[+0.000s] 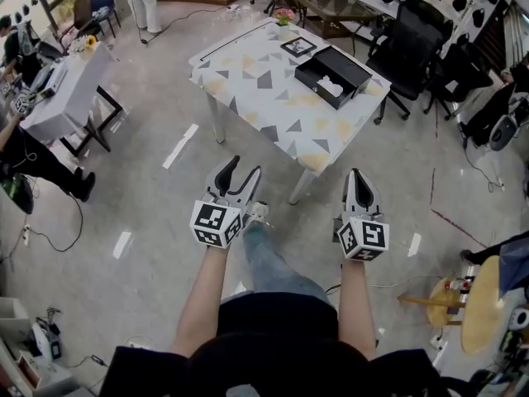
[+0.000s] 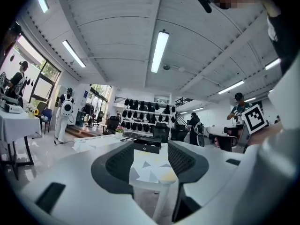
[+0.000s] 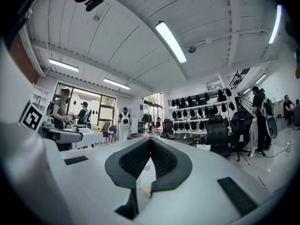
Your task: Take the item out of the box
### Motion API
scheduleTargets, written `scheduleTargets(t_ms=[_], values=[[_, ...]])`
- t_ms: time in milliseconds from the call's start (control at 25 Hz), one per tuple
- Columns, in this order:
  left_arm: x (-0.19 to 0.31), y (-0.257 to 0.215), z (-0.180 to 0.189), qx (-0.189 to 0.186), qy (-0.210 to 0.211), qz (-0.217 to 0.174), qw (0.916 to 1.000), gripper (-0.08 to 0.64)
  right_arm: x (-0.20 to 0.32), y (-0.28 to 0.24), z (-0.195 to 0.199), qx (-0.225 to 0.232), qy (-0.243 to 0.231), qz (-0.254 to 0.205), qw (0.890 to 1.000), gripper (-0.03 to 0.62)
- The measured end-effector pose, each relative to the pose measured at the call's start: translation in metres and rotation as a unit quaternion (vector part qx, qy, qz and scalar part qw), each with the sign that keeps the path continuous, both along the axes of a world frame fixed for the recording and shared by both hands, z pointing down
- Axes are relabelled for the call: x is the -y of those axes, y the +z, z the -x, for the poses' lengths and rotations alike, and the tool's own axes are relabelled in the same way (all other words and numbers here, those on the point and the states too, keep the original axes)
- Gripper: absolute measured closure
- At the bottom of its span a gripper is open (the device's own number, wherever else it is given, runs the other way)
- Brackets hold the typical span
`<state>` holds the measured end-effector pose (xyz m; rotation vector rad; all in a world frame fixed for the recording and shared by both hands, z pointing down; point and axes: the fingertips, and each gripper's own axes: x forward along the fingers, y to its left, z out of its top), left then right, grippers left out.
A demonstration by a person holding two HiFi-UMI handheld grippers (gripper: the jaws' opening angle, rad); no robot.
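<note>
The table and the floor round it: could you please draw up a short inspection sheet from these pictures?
Surface: table, triangle-patterned top, ahead of the person, apart from both grippers.
Job's things: black box lies open on the table's far right part; white item inside it.
Clutter: framed card and flower pot beyond the box.
Grippers: left gripper jaws apart, nothing between; right gripper jaws together, empty; both over the floor.
Cables: cable loose on the floor at left.
Surroundings: office chair beside the table, covered table at left.
</note>
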<state>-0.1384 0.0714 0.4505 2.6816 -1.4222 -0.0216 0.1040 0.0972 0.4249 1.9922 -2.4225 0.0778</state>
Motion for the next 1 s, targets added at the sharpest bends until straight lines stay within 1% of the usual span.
scheduleTargets(t_ms=[160,320,400,480,600,720,840,1000], values=[[0.06,0.014,0.005,0.008,0.004,0.003,1.0,0.337,0.065,0.014,-0.003,-0.002,0.009,0.003,1.0,0.589],[0.144,0.024,0.008,0.032,0.011,0.008,0.9994,0.336,0.148,0.026,-0.005,0.004,0.025,0.013,1.0,0.589],[0.187,0.025,0.006,0.033,0.015,0.01,0.9993,0.337,0.189,0.029,-0.009,0.007,0.033,0.02,0.999,0.589],[0.233,0.023,0.001,0.033,0.023,0.009,0.9991,0.336,0.232,0.029,-0.011,0.009,0.041,0.021,0.999,0.589],[0.297,0.024,-0.016,0.034,0.047,0.013,0.9982,0.337,0.286,0.029,-0.019,0.012,0.058,0.024,0.998,0.589],[0.349,0.025,-0.037,0.041,0.074,0.018,0.9963,0.336,0.327,0.033,-0.033,0.018,0.078,0.034,0.996,0.589],[0.391,0.023,-0.052,0.042,0.087,0.016,0.9952,0.336,0.355,0.038,-0.046,0.022,0.095,0.043,0.994,0.589],[0.418,0.022,-0.077,0.051,0.117,0.016,0.9916,0.336,0.368,0.037,-0.061,0.021,0.12,0.052,0.991,0.589]])
